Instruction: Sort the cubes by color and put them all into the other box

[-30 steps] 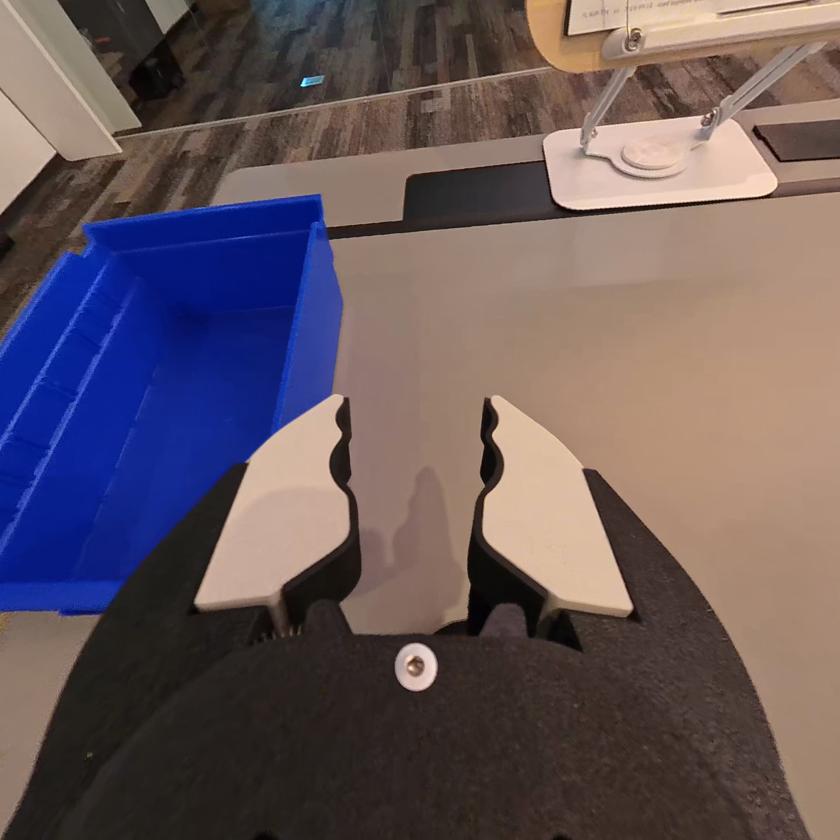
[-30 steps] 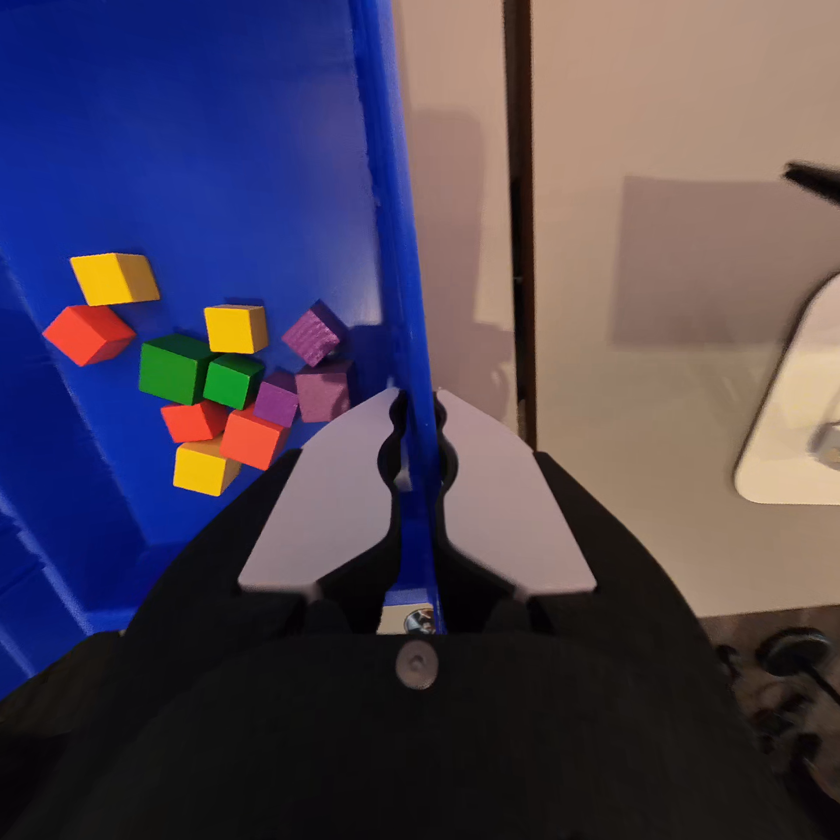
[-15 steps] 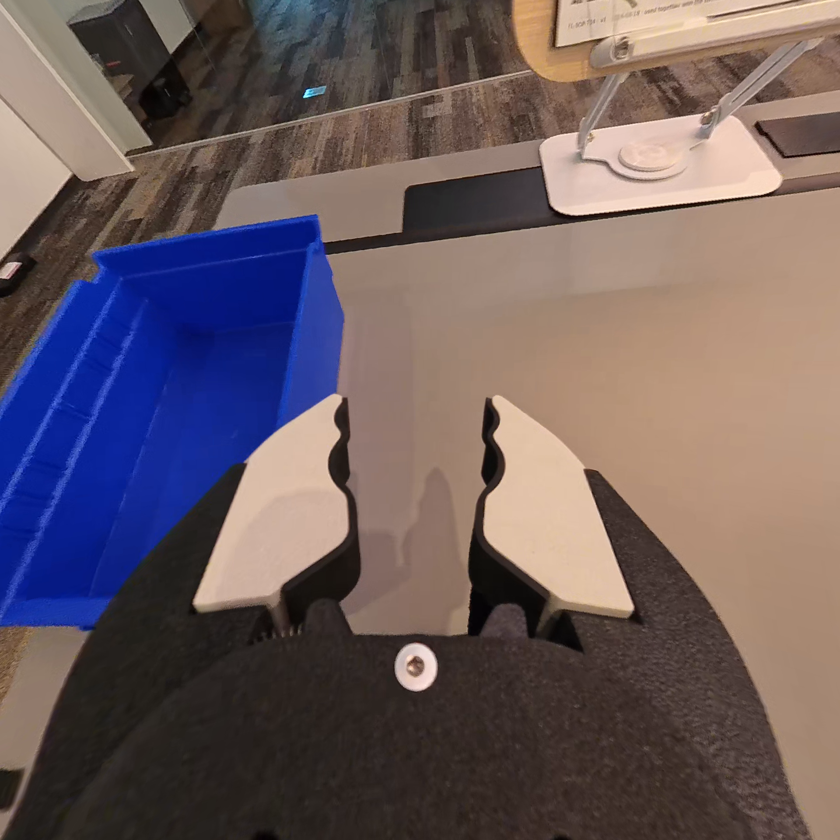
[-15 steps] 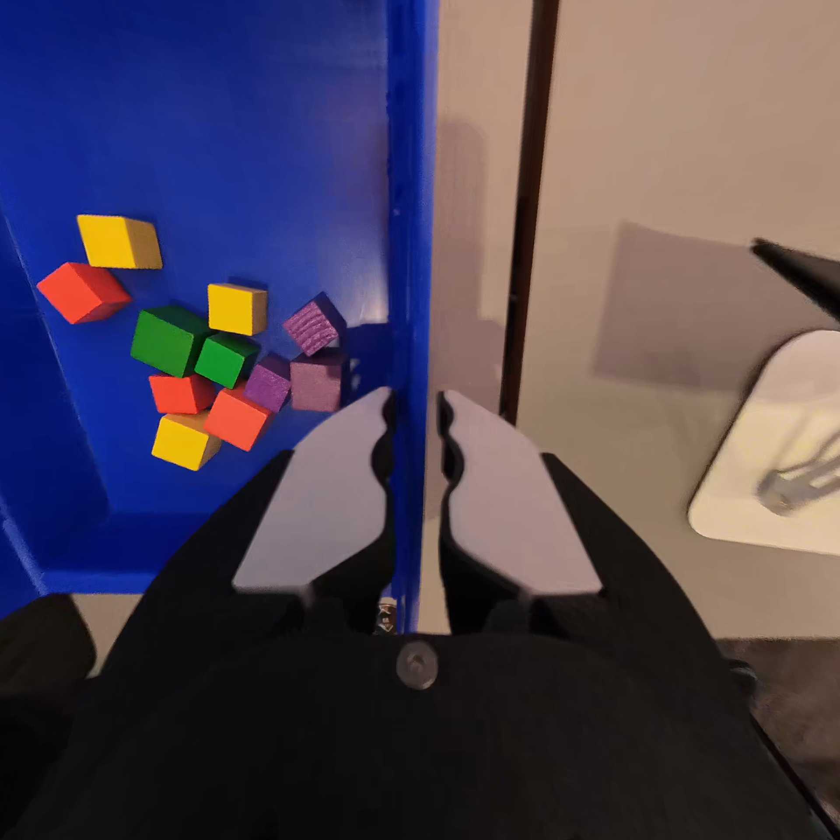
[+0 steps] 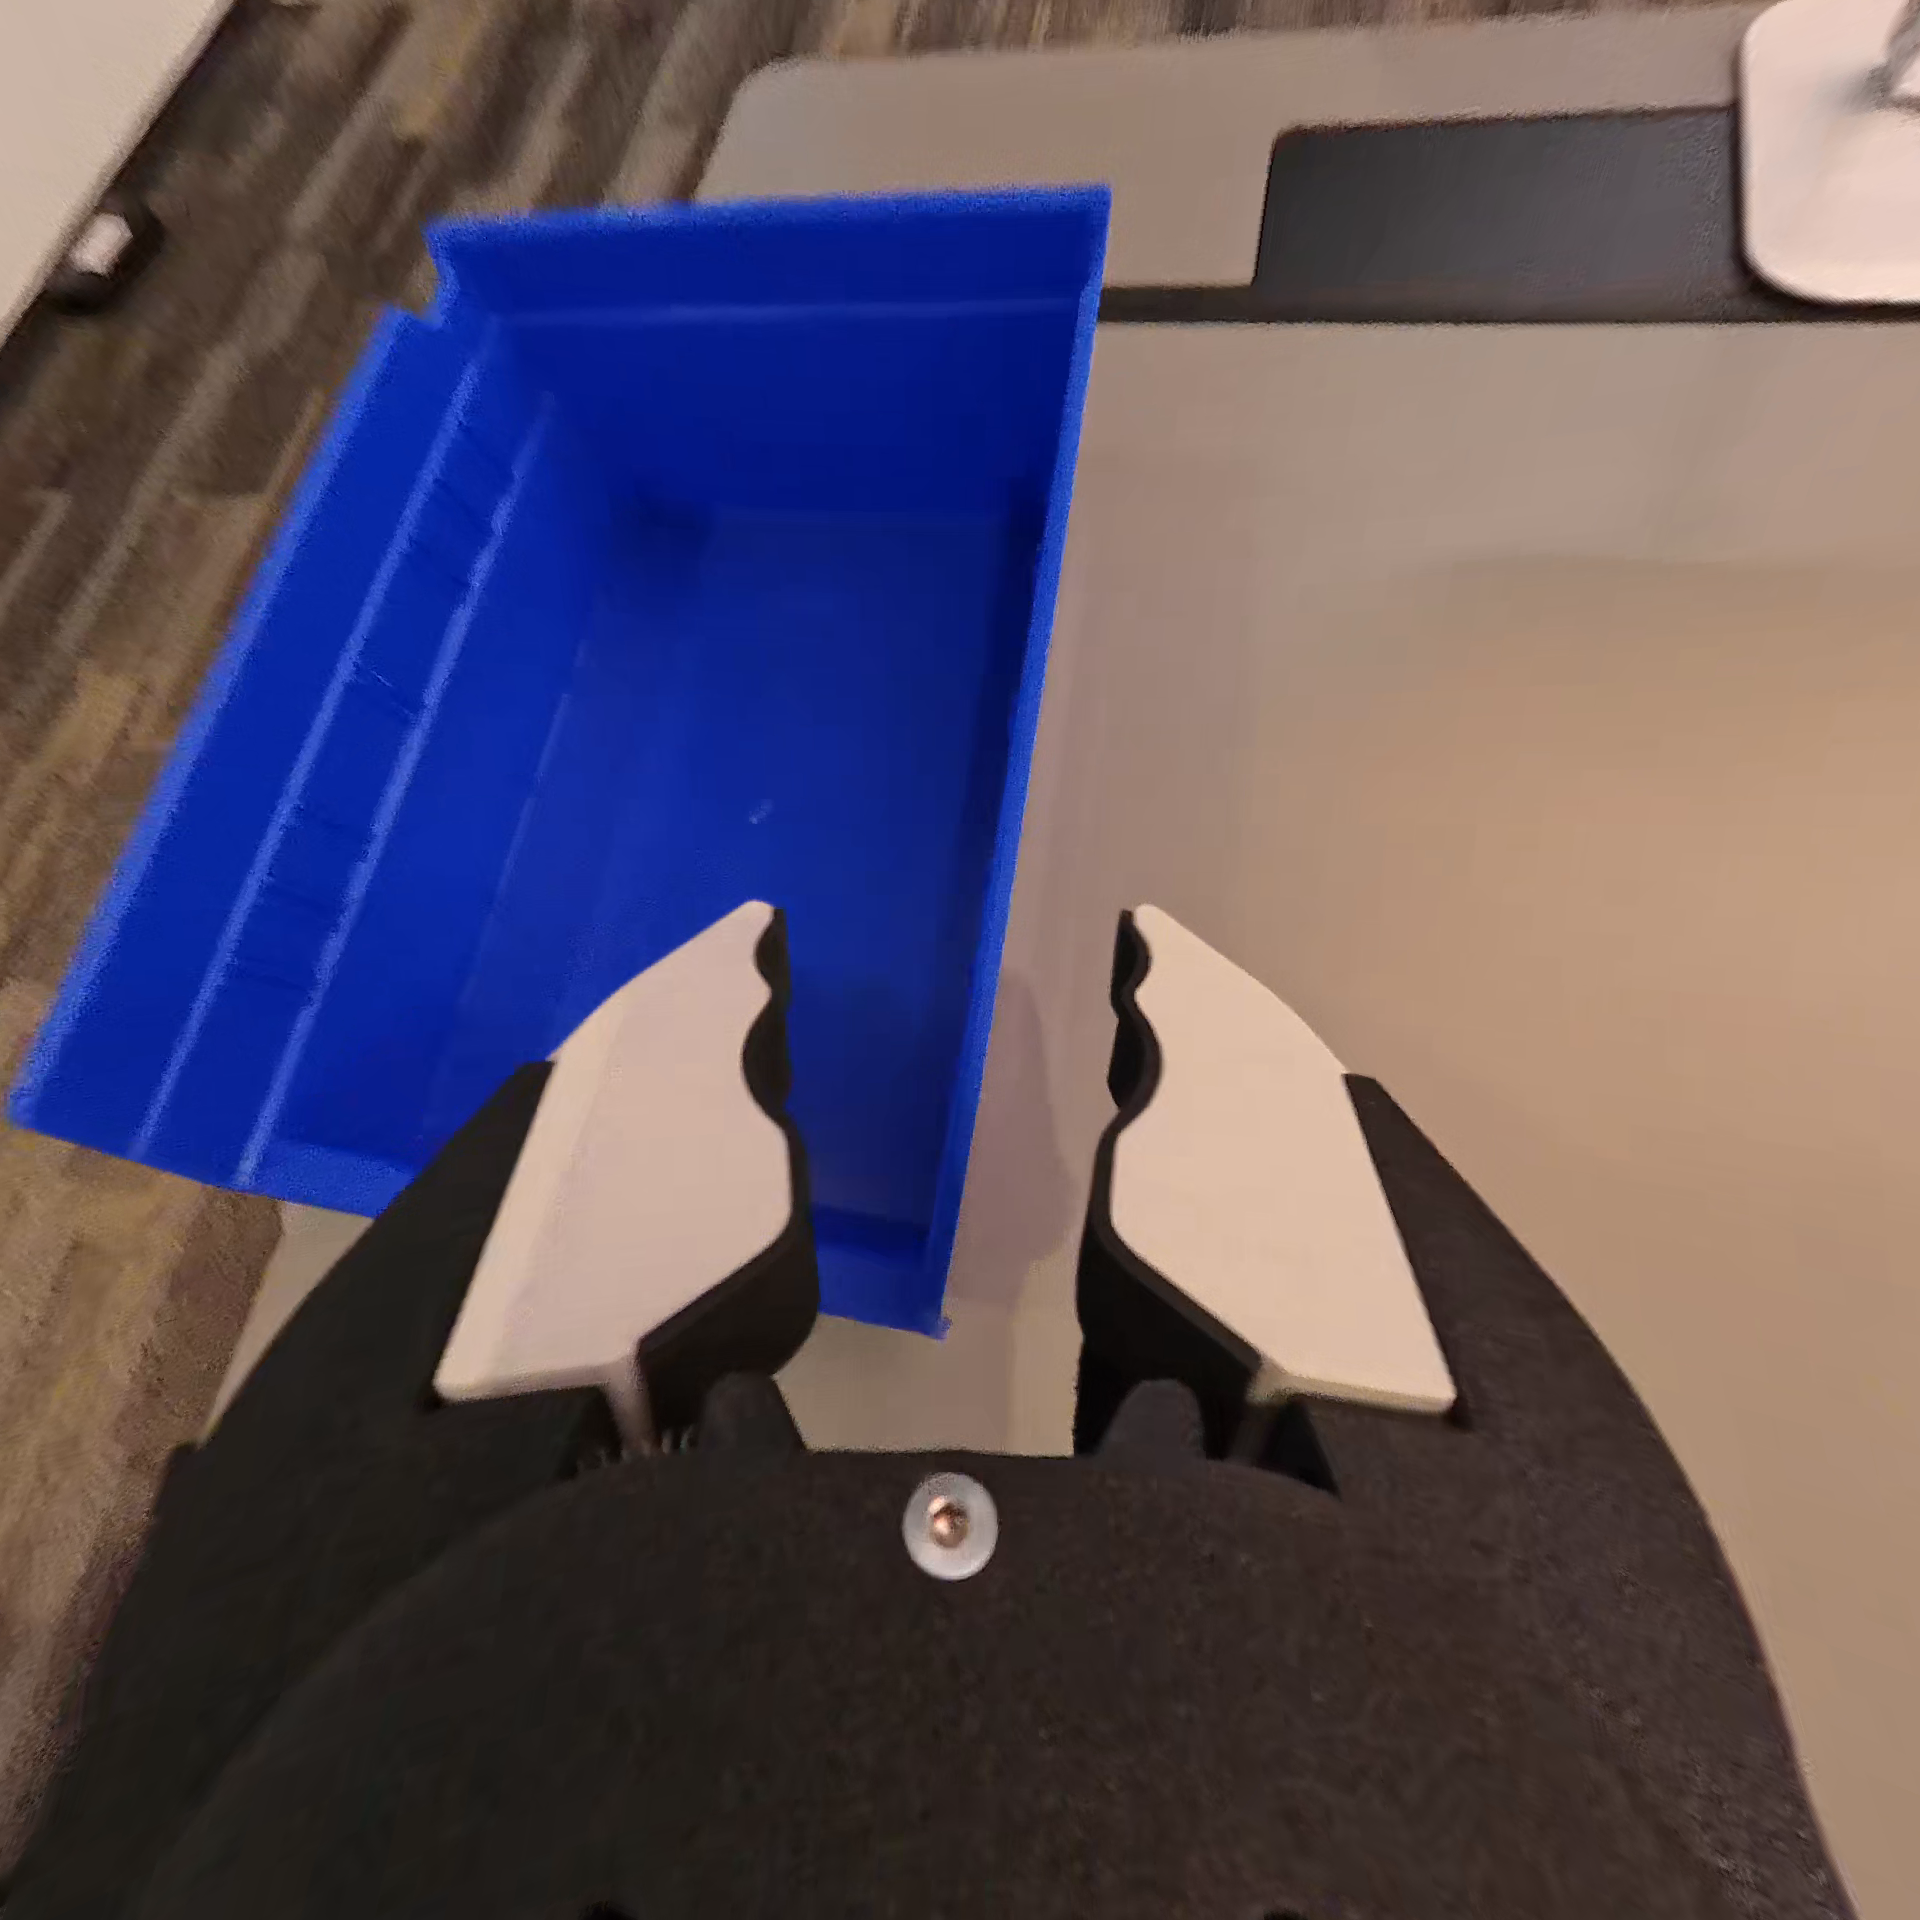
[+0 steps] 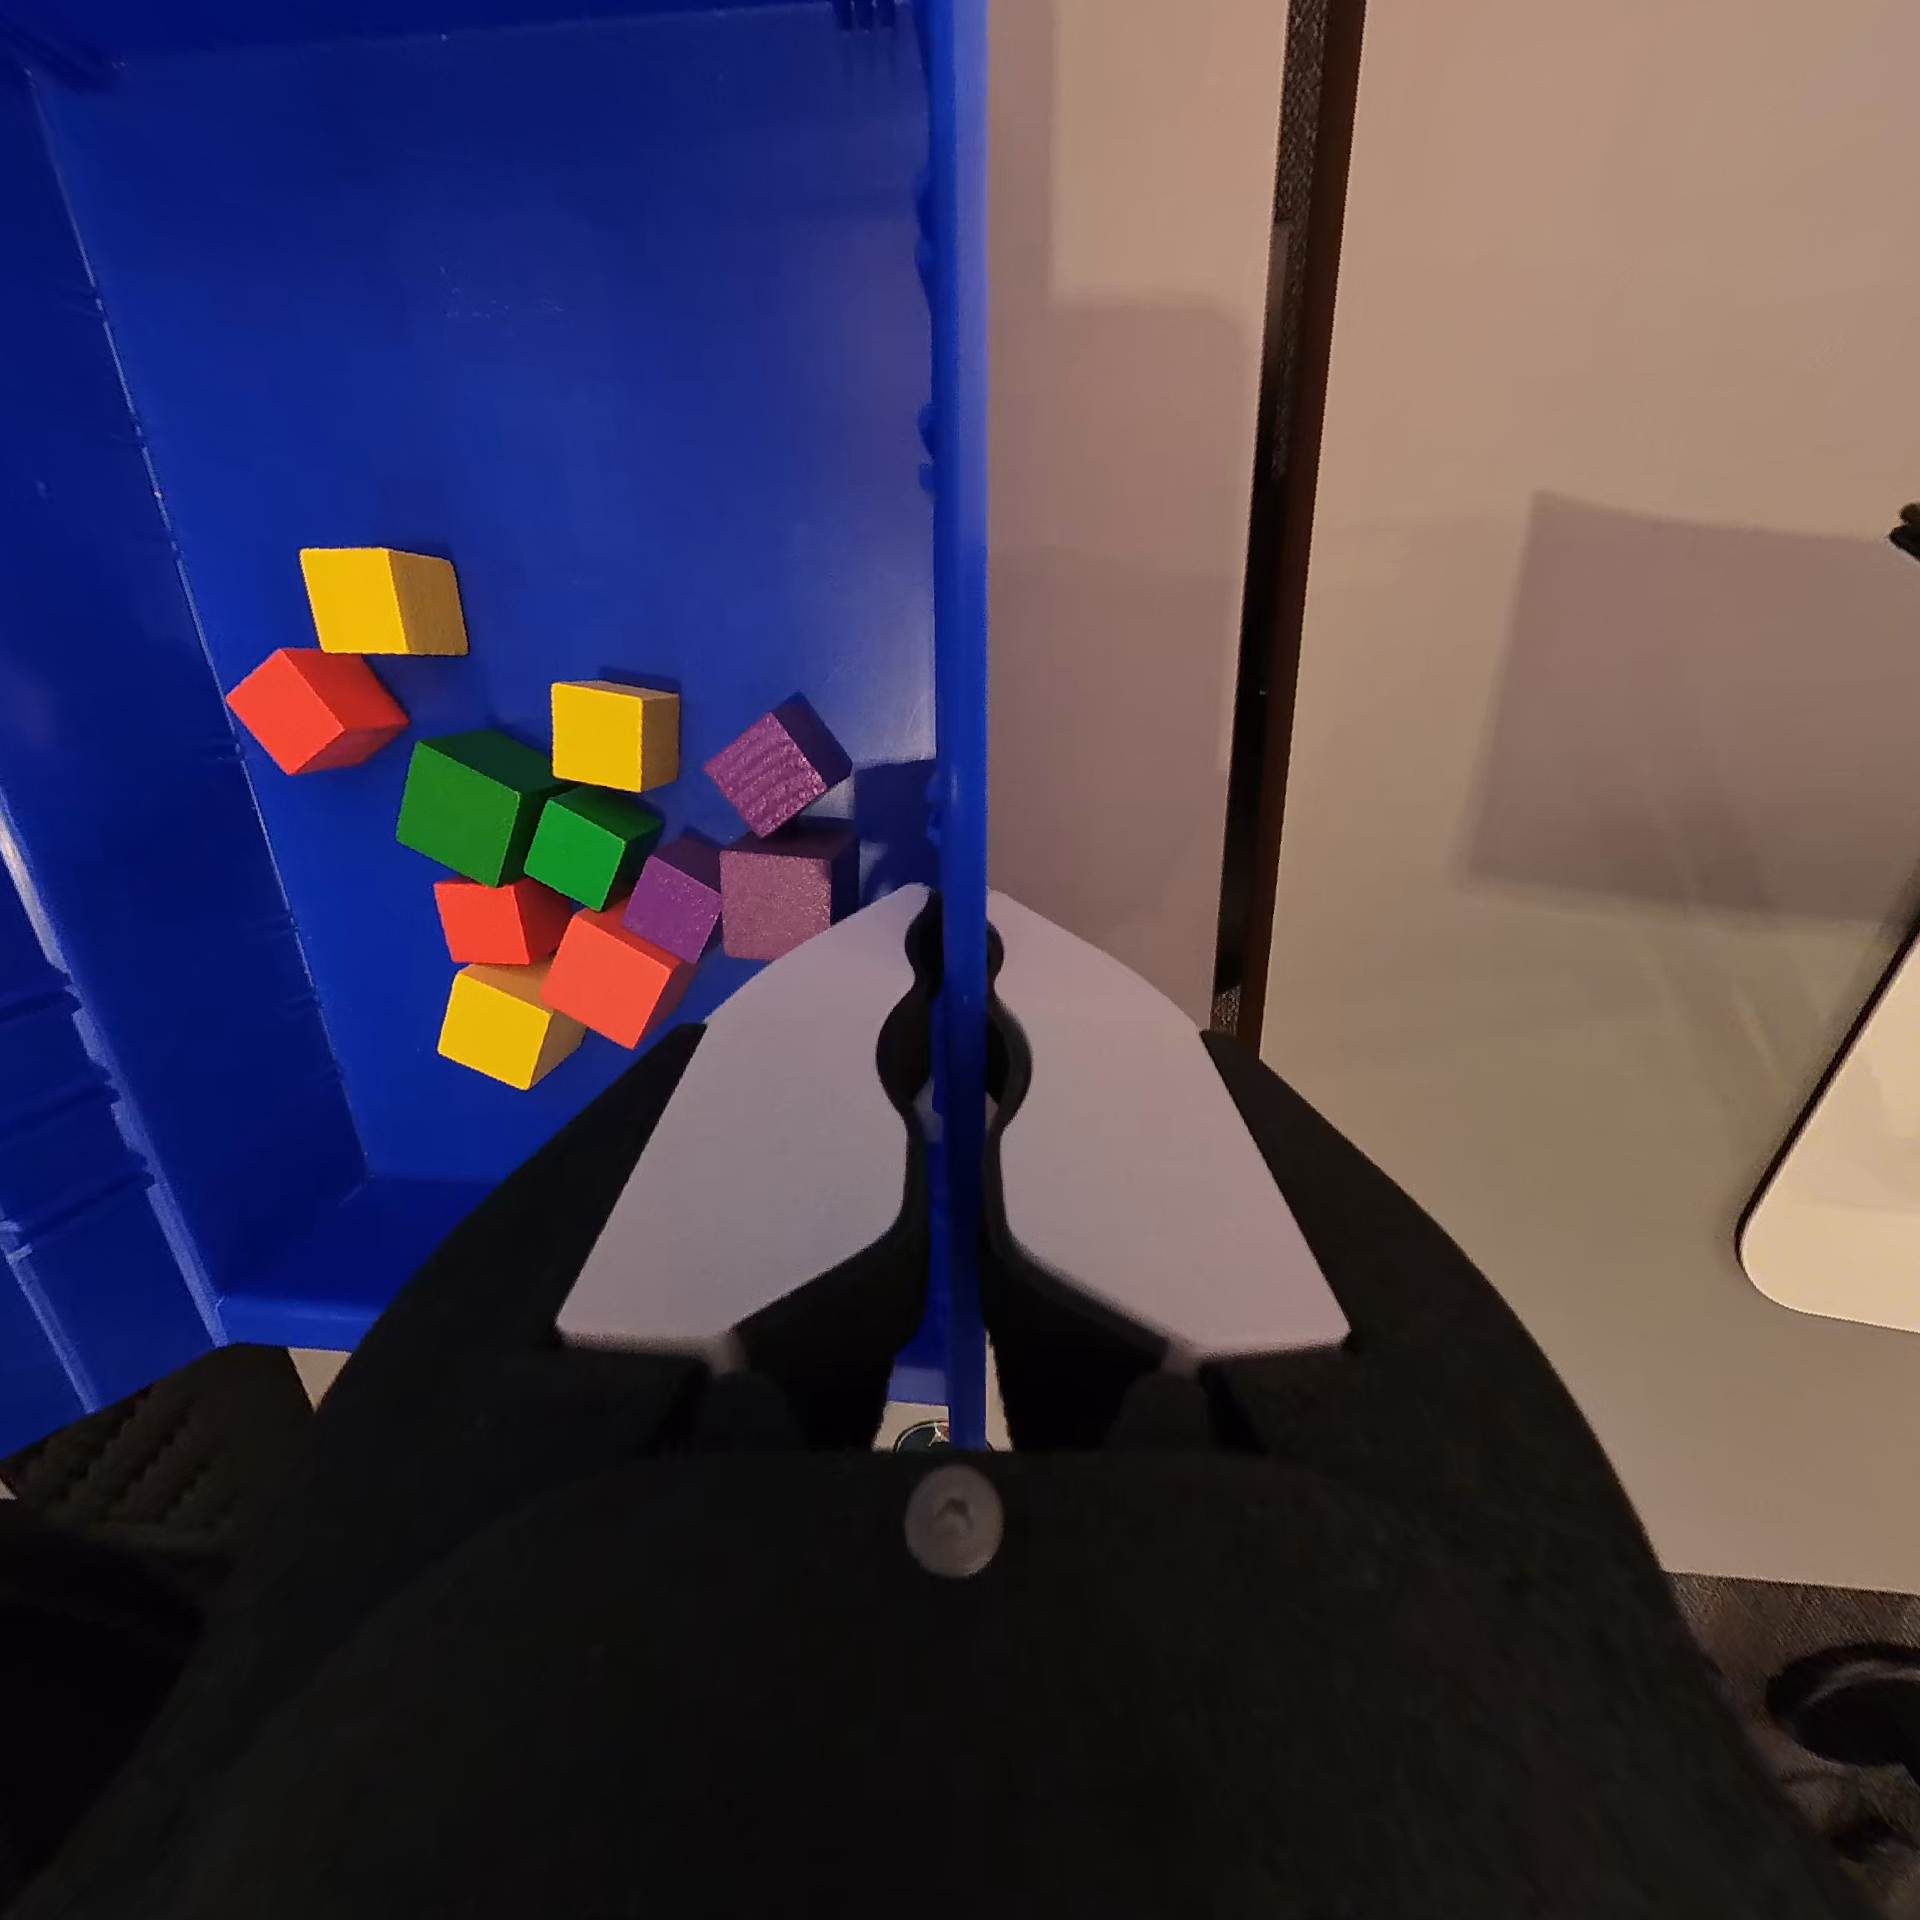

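Right gripper (image 6: 958, 914) clenched on cube-filled blue plastic box's side wall (image 6: 954, 520); left gripper (image 5: 945, 920) released — above empty blue plastic box (image 5: 769, 623).

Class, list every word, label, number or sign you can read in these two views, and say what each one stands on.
No text can be read in either view.
Empty blue box: plain, no marking.
Cube box and its cubes: plain faces.
Small sticker below the right gripper, which is shut on the cube box's wall: mostly hidden, too small to read.
White base: blurred, no marking seen.
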Motion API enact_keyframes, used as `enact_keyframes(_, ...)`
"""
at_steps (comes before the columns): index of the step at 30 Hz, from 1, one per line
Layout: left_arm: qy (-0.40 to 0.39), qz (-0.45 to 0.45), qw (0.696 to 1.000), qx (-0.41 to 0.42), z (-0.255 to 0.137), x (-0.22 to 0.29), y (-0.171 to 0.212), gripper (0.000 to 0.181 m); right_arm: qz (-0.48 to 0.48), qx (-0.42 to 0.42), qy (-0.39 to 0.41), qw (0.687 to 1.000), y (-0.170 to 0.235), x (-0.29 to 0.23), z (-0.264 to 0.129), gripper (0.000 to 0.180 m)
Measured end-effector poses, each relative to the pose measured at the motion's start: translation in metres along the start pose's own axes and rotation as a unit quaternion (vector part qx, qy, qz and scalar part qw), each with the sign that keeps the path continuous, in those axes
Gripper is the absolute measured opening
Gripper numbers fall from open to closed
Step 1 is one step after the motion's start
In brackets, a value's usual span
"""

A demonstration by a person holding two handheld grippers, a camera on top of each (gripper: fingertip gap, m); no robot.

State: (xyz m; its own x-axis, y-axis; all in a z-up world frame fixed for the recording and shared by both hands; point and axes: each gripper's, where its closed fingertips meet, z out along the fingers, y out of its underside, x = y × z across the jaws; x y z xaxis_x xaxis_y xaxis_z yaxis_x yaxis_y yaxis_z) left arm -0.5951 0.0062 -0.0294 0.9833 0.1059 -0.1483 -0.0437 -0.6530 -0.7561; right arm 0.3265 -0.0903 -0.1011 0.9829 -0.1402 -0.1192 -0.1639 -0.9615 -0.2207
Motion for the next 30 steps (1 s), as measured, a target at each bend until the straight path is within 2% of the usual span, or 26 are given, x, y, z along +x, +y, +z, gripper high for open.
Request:
enact_keyframes(2,0.009,-0.025,0.999,-0.034,0.013,0.003,0.014,0.039,-0.002,0.007,0.002,1.0,0.0,0.0,0.001,0.004)
enact_keyframes(4,0.035,-0.034,0.997,-0.063,0.021,0.013,0.029,0.033,-0.006,0.014,0.006,1.0,0.0,0.0,0.002,0.003)
enact_keyframes(6,-0.004,-0.015,0.998,-0.054,0.025,0.007,0.033,0.011,-0.012,0.017,0.006,1.0,0.001,0.0,0.002,0.003)
enact_keyframes(8,-0.01,0.007,0.999,-0.046,0.025,0.01,0.032,0.005,-0.016,0.015,0.006,1.0,0.001,0.0,0.003,0.003)
enact_keyframes(14,-0.025,0.075,0.996,-0.046,0.028,0.051,0.022,0.005,-0.018,0.006,0.013,1.0,0.001,0.0,0.003,0.003)
enact_keyframes(20,-0.029,0.108,0.993,-0.045,0.023,0.118,0.015,0.007,-0.015,0.004,0.009,1.0,0.001,0.0,0.003,0.003)
enact_keyframes(25,-0.003,0.154,0.988,-0.029,0.005,0.19,0.017,0.008,-0.018,-0.012,0.015,1.0,0.001,0.001,0.003,0.003)
enact_keyframes(30,0.039,0.238,0.97,0.016,-0.024,0.282,0.027,0.021,-0.017,-0.021,0.016,1.0,0.002,0.0,0.004,0.004)
